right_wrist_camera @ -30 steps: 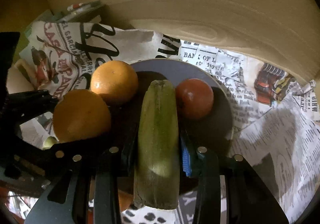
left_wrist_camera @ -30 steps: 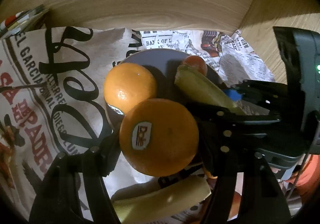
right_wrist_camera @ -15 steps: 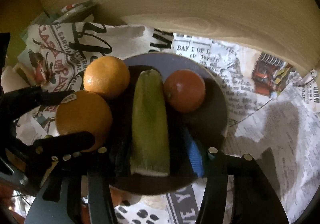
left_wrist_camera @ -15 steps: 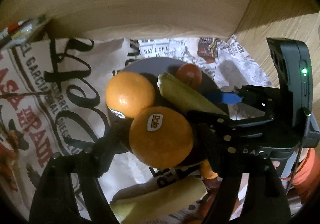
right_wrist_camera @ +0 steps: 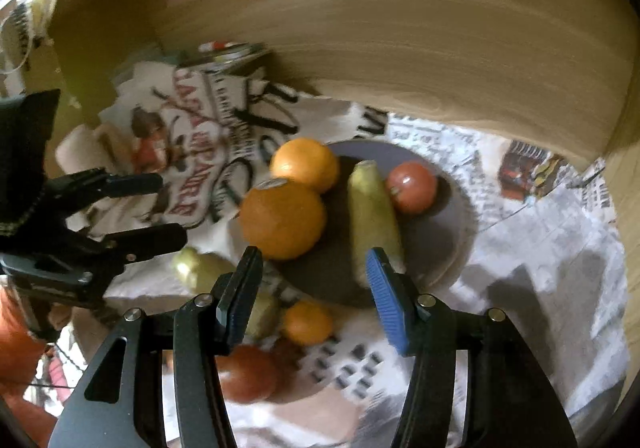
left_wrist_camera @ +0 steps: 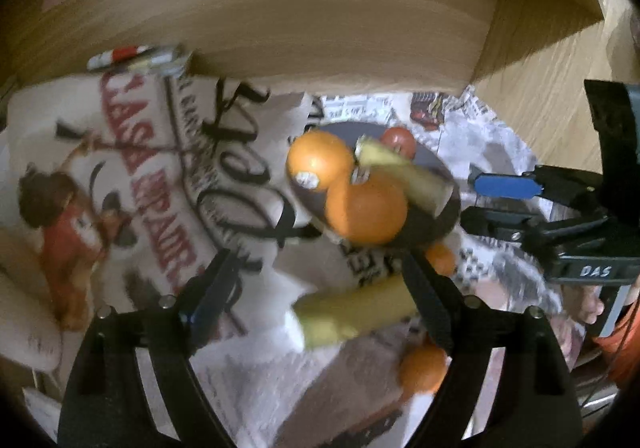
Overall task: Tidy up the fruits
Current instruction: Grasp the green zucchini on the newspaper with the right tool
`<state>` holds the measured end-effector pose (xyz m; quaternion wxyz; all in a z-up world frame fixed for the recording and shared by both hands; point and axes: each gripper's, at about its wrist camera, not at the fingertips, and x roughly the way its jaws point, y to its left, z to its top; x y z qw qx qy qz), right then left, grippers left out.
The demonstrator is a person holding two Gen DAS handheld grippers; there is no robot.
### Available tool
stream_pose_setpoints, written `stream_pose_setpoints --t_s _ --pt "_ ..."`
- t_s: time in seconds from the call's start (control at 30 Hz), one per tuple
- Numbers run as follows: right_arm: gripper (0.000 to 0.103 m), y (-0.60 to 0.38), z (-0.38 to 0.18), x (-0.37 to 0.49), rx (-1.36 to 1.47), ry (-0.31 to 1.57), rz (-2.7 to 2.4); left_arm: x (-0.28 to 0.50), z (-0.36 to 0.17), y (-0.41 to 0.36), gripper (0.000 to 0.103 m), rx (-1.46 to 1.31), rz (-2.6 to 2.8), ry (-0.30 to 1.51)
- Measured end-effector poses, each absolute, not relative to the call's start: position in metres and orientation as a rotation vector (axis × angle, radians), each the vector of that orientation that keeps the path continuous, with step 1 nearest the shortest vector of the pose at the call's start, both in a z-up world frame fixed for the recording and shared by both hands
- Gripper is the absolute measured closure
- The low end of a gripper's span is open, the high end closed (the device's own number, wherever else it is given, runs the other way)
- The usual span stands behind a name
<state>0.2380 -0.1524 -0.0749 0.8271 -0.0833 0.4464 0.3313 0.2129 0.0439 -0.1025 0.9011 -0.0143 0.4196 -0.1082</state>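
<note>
A dark grey plate (right_wrist_camera: 452,232) (left_wrist_camera: 448,208) on newspaper holds two oranges (right_wrist_camera: 304,164) (right_wrist_camera: 282,218), a long green-yellow fruit (right_wrist_camera: 374,212) and a red tomato (right_wrist_camera: 412,186). The left wrist view shows the same oranges (left_wrist_camera: 320,160) (left_wrist_camera: 366,208), long fruit (left_wrist_camera: 404,176) and tomato (left_wrist_camera: 398,140). My left gripper (left_wrist_camera: 320,280) hangs back from the plate, its jaws opening and gripping nothing. My right gripper (right_wrist_camera: 314,280) is open and empty just before the plate's near rim. Each gripper shows in the other's view: the right gripper (left_wrist_camera: 504,204), the left gripper (right_wrist_camera: 136,208).
Loose fruit lies on the paper in front of the plate: a green-yellow piece (left_wrist_camera: 352,312) (right_wrist_camera: 200,268), a small orange (right_wrist_camera: 306,322) (left_wrist_camera: 440,258), another orange (left_wrist_camera: 422,368) and a tomato (right_wrist_camera: 246,372). A wooden wall (right_wrist_camera: 400,60) rises right behind the plate.
The left gripper let go of the stickered orange and the right let go of the long green fruit; both now lie on the plate. Both grippers opened and drew back and up.
</note>
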Motion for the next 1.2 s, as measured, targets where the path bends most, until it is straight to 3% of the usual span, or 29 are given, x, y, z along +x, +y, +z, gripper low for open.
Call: stream_pose_setpoints --t_s 0.13,0.3,0.53,0.6,0.83,1.2 --pt "0.052 -0.142 -0.088 0.222 -0.187 0.985 0.731 0.194 -0.119 0.052 0.019 -0.018 -0.193 0.885" --pt "0.053 -0.126 -0.112 0.214 -0.202 1.058 0.748 0.185 -0.137 0.065 0.046 -0.064 -0.212 0.921" --pt "0.065 -0.114 -0.127 0.216 -0.213 1.107 0.736 0.185 -0.149 0.061 0.065 -0.101 -0.309 0.942" --pt "0.066 -0.113 -0.127 0.216 -0.211 1.106 0.733 0.188 -0.152 0.055 0.076 -0.096 -0.327 0.951" --pt "0.07 -0.112 -0.117 0.213 -0.223 1.065 0.714 0.192 -0.151 0.053 0.076 -0.083 -0.294 0.928" --pt "0.07 -0.171 -0.077 0.192 -0.169 0.957 0.647 0.187 -0.105 0.004 0.076 -0.032 -0.375 0.844"
